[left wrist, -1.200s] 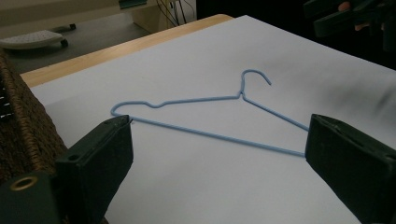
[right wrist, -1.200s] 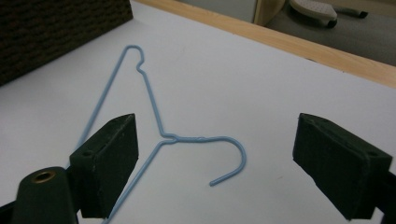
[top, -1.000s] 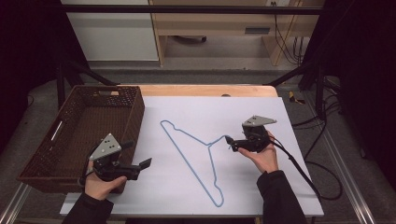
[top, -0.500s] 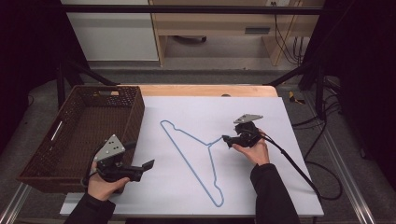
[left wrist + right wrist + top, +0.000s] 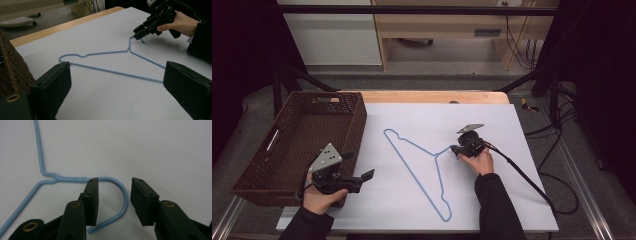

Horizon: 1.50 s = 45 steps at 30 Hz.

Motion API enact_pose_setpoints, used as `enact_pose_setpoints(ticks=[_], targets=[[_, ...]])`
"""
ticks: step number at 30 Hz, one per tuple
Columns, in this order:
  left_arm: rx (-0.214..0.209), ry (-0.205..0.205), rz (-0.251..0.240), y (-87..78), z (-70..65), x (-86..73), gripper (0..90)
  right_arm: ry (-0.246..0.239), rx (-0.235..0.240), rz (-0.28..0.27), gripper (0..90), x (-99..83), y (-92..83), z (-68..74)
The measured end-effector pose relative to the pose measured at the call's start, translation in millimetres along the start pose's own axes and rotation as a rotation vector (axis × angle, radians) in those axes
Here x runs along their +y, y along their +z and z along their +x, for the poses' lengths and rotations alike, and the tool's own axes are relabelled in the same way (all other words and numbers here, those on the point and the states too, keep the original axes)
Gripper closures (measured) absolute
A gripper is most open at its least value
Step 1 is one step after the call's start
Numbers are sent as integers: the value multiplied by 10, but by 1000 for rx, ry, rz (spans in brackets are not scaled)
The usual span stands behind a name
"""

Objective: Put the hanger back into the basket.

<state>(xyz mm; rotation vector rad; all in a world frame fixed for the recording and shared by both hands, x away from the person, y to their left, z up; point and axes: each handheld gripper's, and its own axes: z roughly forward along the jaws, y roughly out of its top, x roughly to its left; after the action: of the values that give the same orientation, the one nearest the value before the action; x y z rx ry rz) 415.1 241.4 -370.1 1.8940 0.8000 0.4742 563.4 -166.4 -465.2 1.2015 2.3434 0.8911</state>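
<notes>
Hanger: a light-blue wire hanger lies flat on the white tabletop, its hook end toward the person's right and its long bar running toward the near edge.
Hook: in the right gripper view the curved hook sits between the two black jaws, curving round from the twisted neck.
Right hand-held gripper: the right hand-held gripper is down at the hook, tips low over the tabletop; its jaws have just been closing and stand partly closed with the hook wire between them. The left pad is at the wire near the neck, the right pad is still apart from it, so no grip yet.
Left hand-held gripper: the left hand-held gripper is held just beside the basket, jaws wide apart with nothing between them, pointing across the tabletop toward the hanger.
Basket: a dark brown woven basket stands at the left edge of the tabletop, well apart from the hanger.
Far edge: a strip of bare wood shows beyond the white surface.
</notes>
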Motion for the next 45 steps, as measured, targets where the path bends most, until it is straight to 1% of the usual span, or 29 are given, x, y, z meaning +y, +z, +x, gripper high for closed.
enact_pose_setpoints(ticks=[2,3,6,8,9,13,17,20,21,22,24,26,28,30,32,35,40,45], targets=[[3,0,-3,-5,3,1,75,6,-8,14,626,-2,15,-5],[5,2,-2,-8,7,1,75,-1,-9,17,641,-6,24,-14],[7,-2,-5,-11,8,1,75,-2,-15,33,691,-13,41,-18],[6,-1,-4,-12,9,1,75,-5,-20,35,708,-18,52,-18],[7,-2,-6,-11,8,1,76,-7,-29,37,735,-16,52,-20],[8,-3,-4,-10,12,-1,77,-8,-29,38,755,-14,58,-32],[6,-3,-3,-8,13,-4,78,14,-18,42,786,-5,65,-51],[6,-3,-1,-5,12,-4,78,12,-14,41,800,2,72,-64],[6,-3,-1,-3,12,-4,79,14,-16,43,832,4,73,-68],[7,-4,-1,-1,11,-4,79,14,-16,43,832,4,73,-68],[7,-1,2,3,9,-6,79,23,-22,43,867,4,76,-61],[7,-3,0,9,3,-6,79,25,-24,46,869,6,76,-62],[6,-4,1,11,1,-7,79,42,-13,50,872,12,71,-61],[7,-4,1,12,-1,-7,80,40,-17,50,874,13,73,-60],[8,-4,1,15,-4,-8,80,48,-11,47,875,12,70,-58],[5,-2,5,22,-8,-9,81,38,-21,44,876,9,63,-61],[0,1,12,51,-35,-13,82,40,-23,8,877,38,-29,-55],[-9,1,24,131,-103,-15,88,29,-24,-22,878,81,-159,-27]])
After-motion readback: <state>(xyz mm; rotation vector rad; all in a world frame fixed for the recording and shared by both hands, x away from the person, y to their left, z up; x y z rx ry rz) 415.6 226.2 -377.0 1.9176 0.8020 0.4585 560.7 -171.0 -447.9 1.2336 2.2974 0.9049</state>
